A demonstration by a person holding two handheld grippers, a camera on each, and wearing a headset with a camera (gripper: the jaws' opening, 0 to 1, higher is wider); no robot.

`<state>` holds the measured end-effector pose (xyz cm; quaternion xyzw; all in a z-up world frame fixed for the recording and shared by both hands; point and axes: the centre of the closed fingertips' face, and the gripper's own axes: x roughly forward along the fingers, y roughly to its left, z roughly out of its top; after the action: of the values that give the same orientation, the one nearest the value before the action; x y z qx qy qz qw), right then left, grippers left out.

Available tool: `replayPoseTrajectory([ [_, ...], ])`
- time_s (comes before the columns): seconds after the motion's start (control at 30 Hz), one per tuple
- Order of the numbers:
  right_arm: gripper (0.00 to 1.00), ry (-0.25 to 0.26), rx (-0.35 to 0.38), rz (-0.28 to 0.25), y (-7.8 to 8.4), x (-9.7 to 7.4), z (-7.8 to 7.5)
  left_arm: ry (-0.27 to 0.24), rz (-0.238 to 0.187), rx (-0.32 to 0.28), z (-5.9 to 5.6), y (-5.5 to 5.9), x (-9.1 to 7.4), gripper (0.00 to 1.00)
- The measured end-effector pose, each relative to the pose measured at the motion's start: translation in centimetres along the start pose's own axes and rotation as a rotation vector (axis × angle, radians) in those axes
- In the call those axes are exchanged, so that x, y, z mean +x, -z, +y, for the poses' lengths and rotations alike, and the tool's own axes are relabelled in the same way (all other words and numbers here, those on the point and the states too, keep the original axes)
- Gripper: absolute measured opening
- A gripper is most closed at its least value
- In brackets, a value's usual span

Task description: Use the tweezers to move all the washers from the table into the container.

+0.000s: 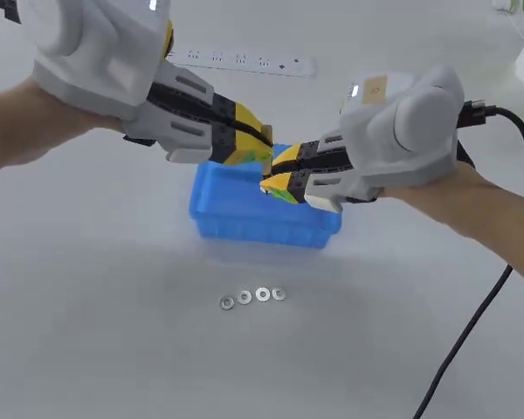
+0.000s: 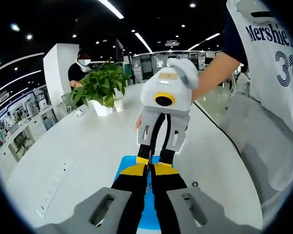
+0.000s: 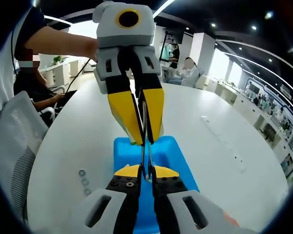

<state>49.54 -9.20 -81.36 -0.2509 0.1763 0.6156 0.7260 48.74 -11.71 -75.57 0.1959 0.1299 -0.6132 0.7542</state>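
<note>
Tweezers [image 3: 145,156], thin metal, clamped in left gripper [image 1: 264,147] and right gripper [image 1: 269,183] mid-frame over blue plastic container [image 1: 236,214], likely regripping for silver washers [image 1: 263,294] below.

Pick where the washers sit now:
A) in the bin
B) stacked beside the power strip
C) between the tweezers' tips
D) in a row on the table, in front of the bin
D: four washers lie in a row on the table, on the near side of the bin; the left gripper and right gripper clamp the tweezers above it.
</note>
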Motion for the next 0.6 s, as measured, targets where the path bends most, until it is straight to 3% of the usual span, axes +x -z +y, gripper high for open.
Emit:
replayPoseTrajectory([
  [0.27, 0.09, -0.031, 0.030, -0.008, 0.8, 0.5, -0.1, 0.002, 0.010, -0.023, 0.3, 0.9, 0.5, 0.07],
  [0.4, 0.09, -0.038, 0.025, 0.009, 1.5, 0.6, 0.1, 0.002, 0.036, -0.020, 0.3, 1.5, 0.8, 0.07],
  [0.6, 0.09, -0.043, 0.041, 0.015, 2.0, 0.7, 0.1, -0.001, 0.039, -0.026, 0.3, 1.8, 1.2, 0.07],
])
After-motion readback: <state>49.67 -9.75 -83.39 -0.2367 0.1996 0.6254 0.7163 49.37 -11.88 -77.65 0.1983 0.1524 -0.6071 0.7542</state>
